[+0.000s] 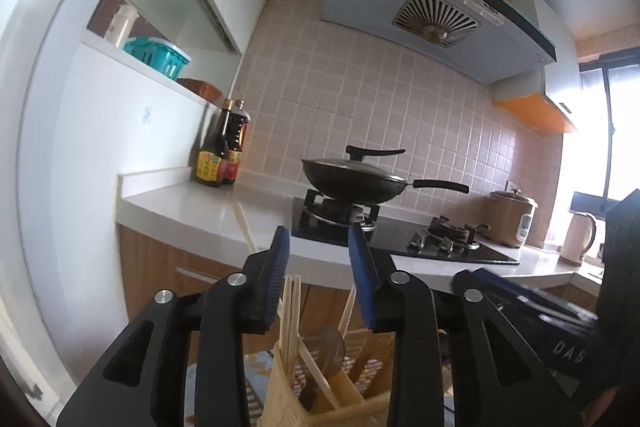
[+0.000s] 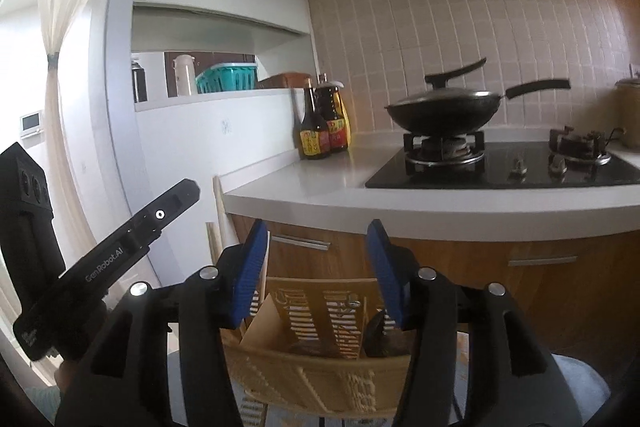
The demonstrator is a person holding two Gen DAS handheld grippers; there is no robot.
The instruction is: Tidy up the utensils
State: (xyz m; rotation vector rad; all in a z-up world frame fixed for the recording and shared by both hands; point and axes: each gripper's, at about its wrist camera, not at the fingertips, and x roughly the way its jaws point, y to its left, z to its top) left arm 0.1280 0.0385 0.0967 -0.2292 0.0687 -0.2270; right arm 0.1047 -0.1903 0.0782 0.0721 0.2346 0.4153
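A yellow slotted utensil holder [image 1: 280, 391] stands below both grippers, in front of the counter. Pale wooden chopsticks [image 1: 291, 307] stick up out of it, beside a brown spatula [image 1: 325, 345]. My left gripper [image 1: 320, 261] hangs just above them, open; the chopsticks rise near its left pad, which is not pressing on them. In the right wrist view the holder [image 2: 320, 307] shows several compartments, one with a dark utensil [image 2: 378, 337]. My right gripper [image 2: 318, 259] is open over it with nothing between its pads. The left gripper [image 2: 188, 193] shows at the left.
A white counter [image 2: 328, 183] with a rounded front edge lies just behind the holder. On it stand two sauce bottles [image 2: 320, 131], a black hob [image 2: 520, 171] with a lidded wok [image 2: 444, 111], and a rice cooker [image 1: 514, 219]. Wooden cabinet doors [image 2: 540, 267] are below.
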